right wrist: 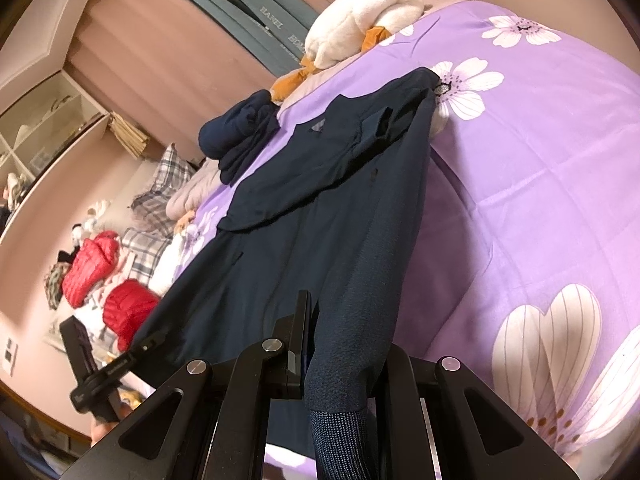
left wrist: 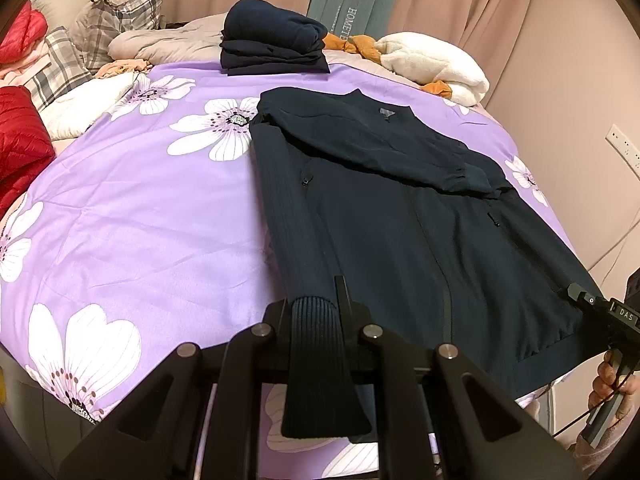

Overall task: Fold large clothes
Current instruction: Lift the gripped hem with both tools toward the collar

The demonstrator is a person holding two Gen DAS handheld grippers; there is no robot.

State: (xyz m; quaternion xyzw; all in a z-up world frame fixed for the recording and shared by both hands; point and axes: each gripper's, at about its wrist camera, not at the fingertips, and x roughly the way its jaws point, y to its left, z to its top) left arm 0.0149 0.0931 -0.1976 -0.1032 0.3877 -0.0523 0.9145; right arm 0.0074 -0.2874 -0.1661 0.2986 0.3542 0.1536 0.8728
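A dark navy zip jacket (left wrist: 380, 200) lies front up on the purple flowered bed cover (left wrist: 160, 208), collar far from me, one sleeve folded across its chest. My left gripper (left wrist: 314, 300) is shut on the ribbed cuff (left wrist: 316, 344) of the sleeve that runs down the jacket's left side. The right gripper (left wrist: 576, 294) shows at the right edge, clamped on the jacket's lower right corner, with a hand (left wrist: 612, 384) below it. In the right wrist view the right gripper (right wrist: 332, 320) is shut on the jacket (right wrist: 300, 220) near its ribbed hem (right wrist: 340, 432); the left gripper (right wrist: 148, 344) sits at the lower left.
A folded stack of navy clothes (left wrist: 272, 40) sits beyond the collar. A white fleece (left wrist: 436, 60) with orange fabric lies at the far right. Red padded jackets (left wrist: 20, 132) and plaid pillows (left wrist: 120, 12) crowd the left. A wall with a socket (left wrist: 624, 148) stands to the right.
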